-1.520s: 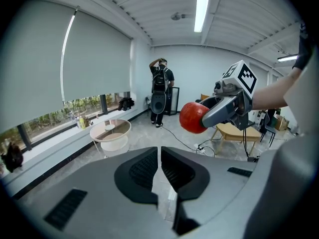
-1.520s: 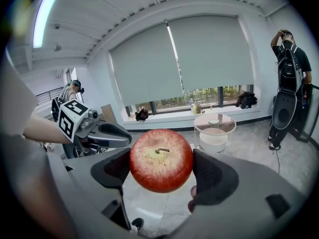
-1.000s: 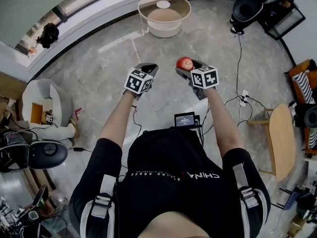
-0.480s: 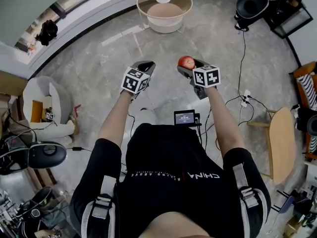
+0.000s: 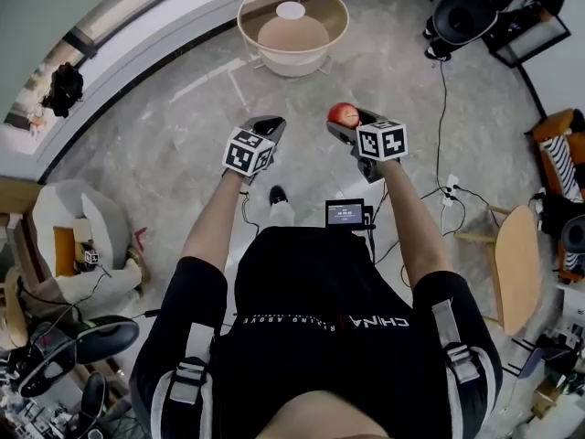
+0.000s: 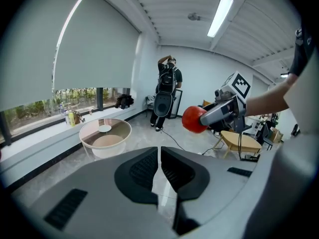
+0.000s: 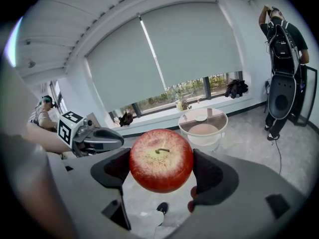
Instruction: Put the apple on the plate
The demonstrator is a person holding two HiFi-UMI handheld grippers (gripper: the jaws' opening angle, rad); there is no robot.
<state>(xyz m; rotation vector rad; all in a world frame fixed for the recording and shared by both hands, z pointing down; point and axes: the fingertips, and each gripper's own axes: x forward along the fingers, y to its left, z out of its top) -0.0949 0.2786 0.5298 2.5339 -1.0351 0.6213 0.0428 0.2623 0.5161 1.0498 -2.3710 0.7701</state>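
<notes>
"Apple location? I mean the red round apple [image 7: 161, 160] with the brown stem."

"It sits between the two jaws of my right tongs [image 5: 345, 120]. Both jaws press against its sides, spread to the apple's full width, with the stem turned upward. It hangs in the air above the grey marble floor [image 5: 164, 144]."

"State of the other unit?"

"My left tongs [image 6: 159, 166] are empty. Their jaws are drawn together, with only a thin slit between the ribbed inner faces. They are level with the right tongs, on their left, apart and not touching."

"Plate position?"

"The small white plate [image 5: 291, 10] lies ahead of both tongs, well apart from them and between their two lines of aim. It rests on the clear top of a round, pale-rimmed table [image 5: 241, 35]. The apple is not on the plate."
</notes>
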